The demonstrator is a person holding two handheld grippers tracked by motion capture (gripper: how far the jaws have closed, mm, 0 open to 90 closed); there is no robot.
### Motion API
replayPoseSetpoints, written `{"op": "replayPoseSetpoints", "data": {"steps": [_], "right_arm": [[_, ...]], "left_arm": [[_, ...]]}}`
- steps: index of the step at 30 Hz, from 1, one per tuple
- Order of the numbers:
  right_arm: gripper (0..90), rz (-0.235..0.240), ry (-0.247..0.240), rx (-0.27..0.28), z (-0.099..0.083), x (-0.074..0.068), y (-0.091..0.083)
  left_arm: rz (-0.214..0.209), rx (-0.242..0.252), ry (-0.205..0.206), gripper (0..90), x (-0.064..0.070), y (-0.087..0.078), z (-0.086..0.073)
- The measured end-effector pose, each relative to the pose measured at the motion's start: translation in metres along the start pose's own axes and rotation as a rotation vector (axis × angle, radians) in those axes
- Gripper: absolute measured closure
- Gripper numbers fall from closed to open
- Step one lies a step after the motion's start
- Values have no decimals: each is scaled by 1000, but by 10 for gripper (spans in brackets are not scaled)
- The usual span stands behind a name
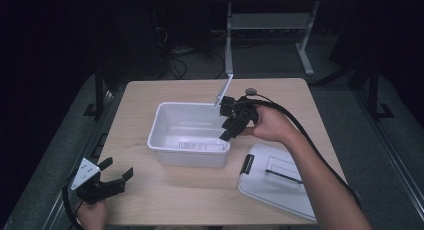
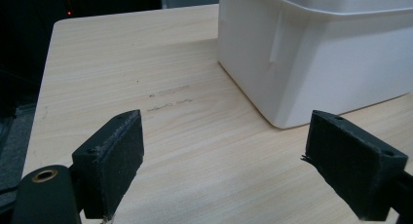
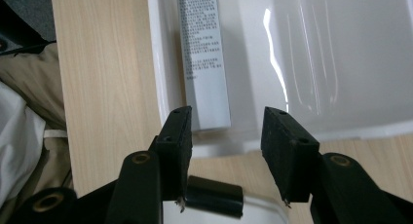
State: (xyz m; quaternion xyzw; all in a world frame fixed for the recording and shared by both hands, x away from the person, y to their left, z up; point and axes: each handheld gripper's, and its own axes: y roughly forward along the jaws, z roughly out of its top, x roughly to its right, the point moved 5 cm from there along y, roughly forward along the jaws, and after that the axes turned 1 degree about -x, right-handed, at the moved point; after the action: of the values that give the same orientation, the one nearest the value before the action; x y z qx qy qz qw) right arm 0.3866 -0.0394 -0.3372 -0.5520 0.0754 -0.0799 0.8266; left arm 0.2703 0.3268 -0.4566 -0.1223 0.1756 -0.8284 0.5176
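1. A white rectangular plastic bin (image 1: pixel 190 135) stands open near the middle of the light wooden table (image 1: pixel 150 200), its long side running left to right in the high view.
2. Inside the bin, a flat white rectangular box with small grey print (image 3: pixel 204 58) lies on the floor along the wall nearest the person; in the high view it shows as a pale strip (image 1: pixel 199 145) by the front wall.
3. The right gripper (image 1: pixel 227 130) hangs over the bin's right end, tilted down toward the inside, held by the right hand (image 1: pixel 270 124).
4. In the right gripper view its jaws stand moderately apart with nothing between them; the near end of the printed box lies just beyond and between the pads (image 3: pixel 178 131), not touched by them.
5. The left gripper (image 1: pixel 116 171) sits low at the table's near left corner, well apart from the bin, pointing right.
6. In the left gripper view its jaws are spread wide and empty above bare wood, with the bin's outer corner (image 2: pixel 292 63) ahead.
7. A white flat plastic lid with a black latch (image 1: pixel 280 182) lies on the table to the right of the bin, near the person's right forearm.
8. A black cable (image 1: pixel 305 135) trails from the right gripper along that forearm.
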Motion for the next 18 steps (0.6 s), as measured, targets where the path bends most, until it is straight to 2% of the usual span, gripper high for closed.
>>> {"op": "replayPoseSetpoints", "data": {"steps": [9, 18], "right_arm": [[528, -33, 40, 5, -27, 2, -15], [527, -48, 82, 28, -57, 2, -25]], "left_arm": [[-1, -4, 1, 133, 1, 0, 0], [0, -7, 4, 133, 2, 1, 0]]}}
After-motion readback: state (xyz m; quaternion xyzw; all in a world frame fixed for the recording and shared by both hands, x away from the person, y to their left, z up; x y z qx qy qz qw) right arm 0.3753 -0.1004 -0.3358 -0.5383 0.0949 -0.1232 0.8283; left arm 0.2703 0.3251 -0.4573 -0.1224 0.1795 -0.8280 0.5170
